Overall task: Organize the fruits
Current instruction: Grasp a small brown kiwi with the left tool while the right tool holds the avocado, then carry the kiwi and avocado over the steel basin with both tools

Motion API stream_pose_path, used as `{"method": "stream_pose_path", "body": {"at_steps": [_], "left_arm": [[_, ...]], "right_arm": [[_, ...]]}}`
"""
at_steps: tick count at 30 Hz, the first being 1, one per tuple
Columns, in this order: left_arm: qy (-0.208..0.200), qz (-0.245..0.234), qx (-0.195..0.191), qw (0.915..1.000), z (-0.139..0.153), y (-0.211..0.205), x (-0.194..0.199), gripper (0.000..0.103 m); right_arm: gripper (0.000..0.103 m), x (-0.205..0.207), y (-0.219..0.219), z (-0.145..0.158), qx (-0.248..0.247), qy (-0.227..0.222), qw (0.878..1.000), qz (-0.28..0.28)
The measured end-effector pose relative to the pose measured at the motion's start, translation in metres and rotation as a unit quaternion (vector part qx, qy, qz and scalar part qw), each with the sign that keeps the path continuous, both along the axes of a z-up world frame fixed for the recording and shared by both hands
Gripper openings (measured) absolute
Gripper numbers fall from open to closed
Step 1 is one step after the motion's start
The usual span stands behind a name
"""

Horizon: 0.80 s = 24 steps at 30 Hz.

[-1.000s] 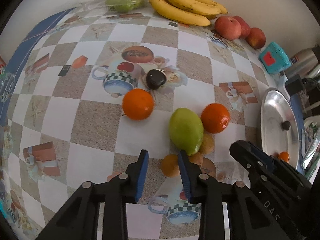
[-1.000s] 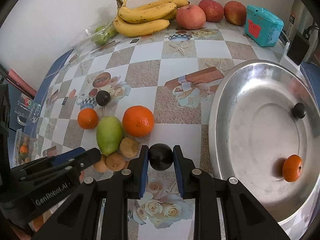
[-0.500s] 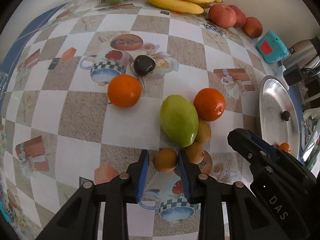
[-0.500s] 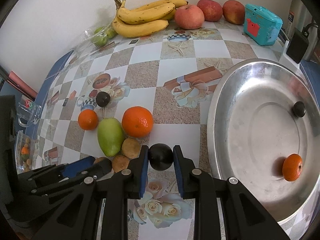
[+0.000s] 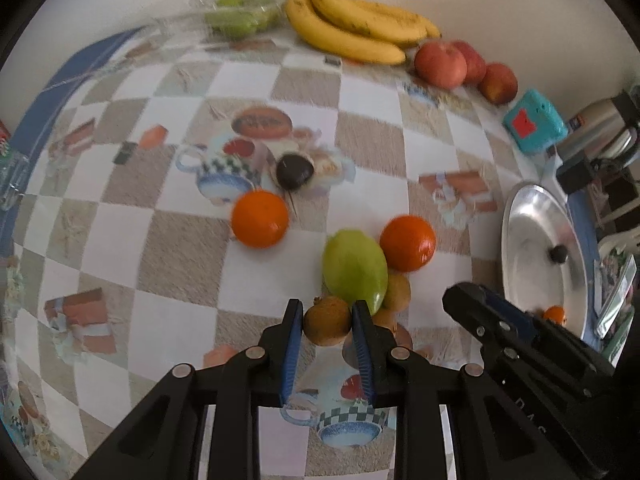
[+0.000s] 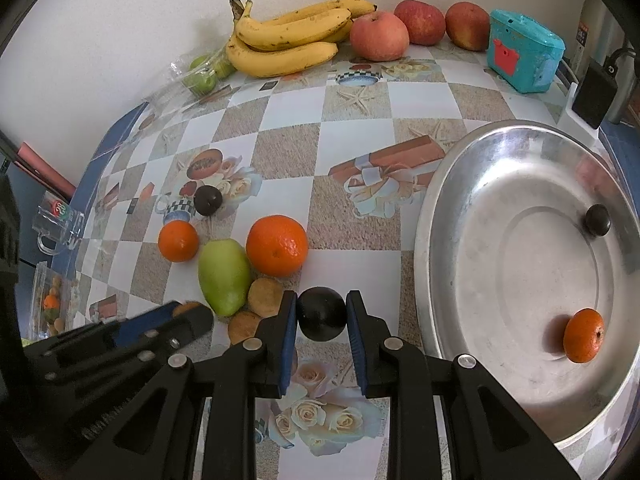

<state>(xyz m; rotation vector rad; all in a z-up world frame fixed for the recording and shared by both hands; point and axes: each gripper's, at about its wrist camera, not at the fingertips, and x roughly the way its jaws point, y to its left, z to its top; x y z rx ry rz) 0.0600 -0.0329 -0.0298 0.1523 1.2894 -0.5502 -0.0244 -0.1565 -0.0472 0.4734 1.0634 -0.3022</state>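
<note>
Left gripper (image 5: 327, 320) is clamped on a small brown fruit (image 5: 327, 319), blue pads tight on both its sides, right at the near tip of the green mango (image 5: 355, 271). Right gripper (image 6: 321, 319) is pinched on a dark round fruit (image 6: 321, 319), just right of the mango's near end. Two more brown fruits (image 6: 265, 296) sit tucked against the mango's near right flank. A large orange (image 6: 277, 244) touches the mango's far right side; a smaller orange (image 6: 178, 241) sits just left of it. Beyond the mango, a dark plum (image 6: 208, 200) lies on the checkered tablecloth (image 6: 288, 152). Well right of the mango, the steel basin (image 6: 520, 384) holds a small orange (image 6: 583, 335) and another dark fruit (image 6: 597, 220). Far behind the mango, against the wall: bananas (image 6: 292, 40), three apples (image 6: 379, 36), a teal box (image 6: 524, 50).
</note>
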Motion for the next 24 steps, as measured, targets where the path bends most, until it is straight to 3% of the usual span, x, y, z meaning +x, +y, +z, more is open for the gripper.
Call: {"method": "stream_pose_path", "body": {"at_steps": [13,20,24], "left_arm": [[-0.044,-0.02,-0.025,0.9985,0.024,-0.014,-0.01,0.027],[-0.059,-0.057,-0.041,0.9958,0.031,-0.039,-0.026,0.027],[-0.058,-0.085,-0.051,0.9933,0.031,-0.057,-0.042,0.027]], "right_arm": [[0.026,-0.007,-0.007,0.02,-0.009,-0.026,1.0,-0.012],[0.026,-0.027,-0.035,0.026,-0.004,-0.033,0.998,-0.061],[0.026,-0.042,-0.054,0.033,-0.027,-0.034,0.995,-0.093]]}}
